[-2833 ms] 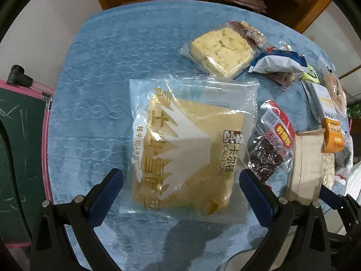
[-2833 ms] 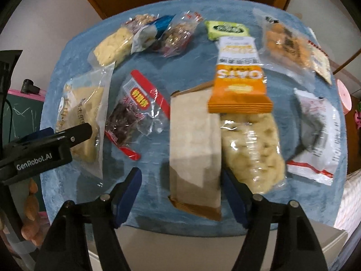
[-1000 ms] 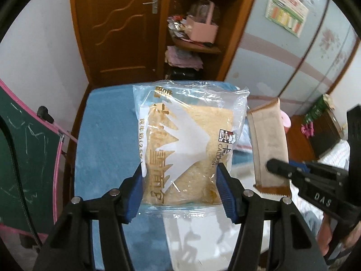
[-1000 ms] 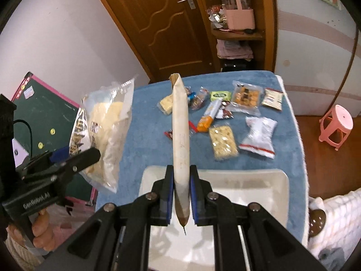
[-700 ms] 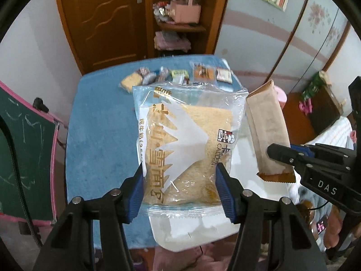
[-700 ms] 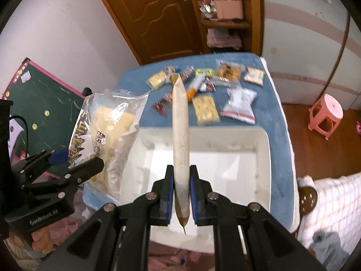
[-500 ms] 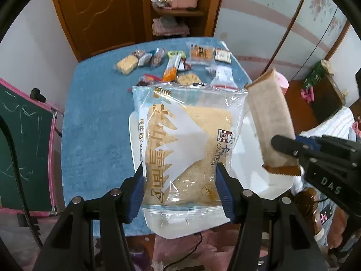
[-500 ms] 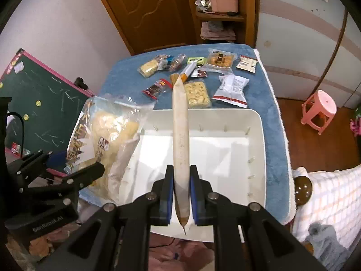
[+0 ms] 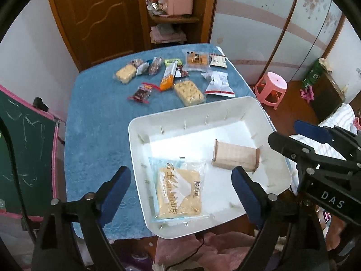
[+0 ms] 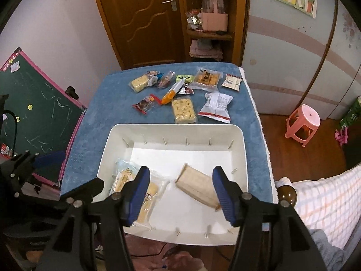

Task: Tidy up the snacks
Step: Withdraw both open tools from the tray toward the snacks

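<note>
A white bin (image 9: 144, 149) (image 10: 106, 149) sits at the near end of the blue table. Inside it lie a clear bag of yellow cake (image 9: 179, 192) (image 10: 149, 192) and a brown paper packet (image 9: 235, 155) (image 10: 198, 187). My left gripper (image 9: 180, 192) is open and empty, high above the cake bag. My right gripper (image 10: 181, 189) is open and empty, high above the brown packet. Several snack packs lie at the table's far end, among them an orange bar (image 9: 168, 78) (image 10: 172, 93) and a white pouch (image 9: 218, 83) (image 10: 216, 107).
A green chalkboard (image 9: 20, 158) (image 10: 40, 122) stands left of the table. A pink stool (image 9: 271, 89) (image 10: 303, 118) stands on the floor to the right. A wooden door and shelf are behind the table. A checked cloth (image 10: 322, 203) lies at the right.
Both grippers opened. The cake bag and the brown packet left the jaws and now lie in the white bin.
</note>
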`<state>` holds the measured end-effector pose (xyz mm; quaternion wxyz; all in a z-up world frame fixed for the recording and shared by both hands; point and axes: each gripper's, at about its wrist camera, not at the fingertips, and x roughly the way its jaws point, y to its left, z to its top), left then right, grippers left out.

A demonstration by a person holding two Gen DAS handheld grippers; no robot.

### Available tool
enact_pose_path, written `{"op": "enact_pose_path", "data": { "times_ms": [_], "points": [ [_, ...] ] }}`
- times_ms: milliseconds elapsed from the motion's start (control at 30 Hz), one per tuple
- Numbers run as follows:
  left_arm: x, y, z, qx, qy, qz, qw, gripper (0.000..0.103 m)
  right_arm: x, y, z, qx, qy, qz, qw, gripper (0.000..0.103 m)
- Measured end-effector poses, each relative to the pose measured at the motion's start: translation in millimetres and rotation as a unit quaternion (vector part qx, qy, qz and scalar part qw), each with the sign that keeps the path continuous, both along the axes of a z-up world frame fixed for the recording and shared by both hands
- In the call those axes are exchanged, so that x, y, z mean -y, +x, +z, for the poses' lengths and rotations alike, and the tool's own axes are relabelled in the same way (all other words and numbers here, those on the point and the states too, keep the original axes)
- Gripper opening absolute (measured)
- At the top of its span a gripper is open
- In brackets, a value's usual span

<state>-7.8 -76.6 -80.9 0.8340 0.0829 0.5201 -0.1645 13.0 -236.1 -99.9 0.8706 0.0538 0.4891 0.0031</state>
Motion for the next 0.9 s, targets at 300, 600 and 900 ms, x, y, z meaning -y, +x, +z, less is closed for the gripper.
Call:
{"op": "enact_pose_path", "data": {
  "times_ms": [300, 600, 900],
  "points": [
    [5, -7, 10, 0.018, 0.002, 0.007, 0.9998, 0.09, 7, -9, 7, 0.021, 0.002, -0.001, 1.0, 0.059],
    [8, -19, 27, 0.058, -0.004, 0.028, 0.9979, 0.09, 15, -17, 15, 0.038, 0.004, 0.009, 0.999, 0.058],
    [8, -28, 59, 0.127, -0.018, 0.061, 0.9898, 0.09, 28, -21, 36, 0.07, 0.01, 0.016, 0.997, 0.058]
  ]
}}
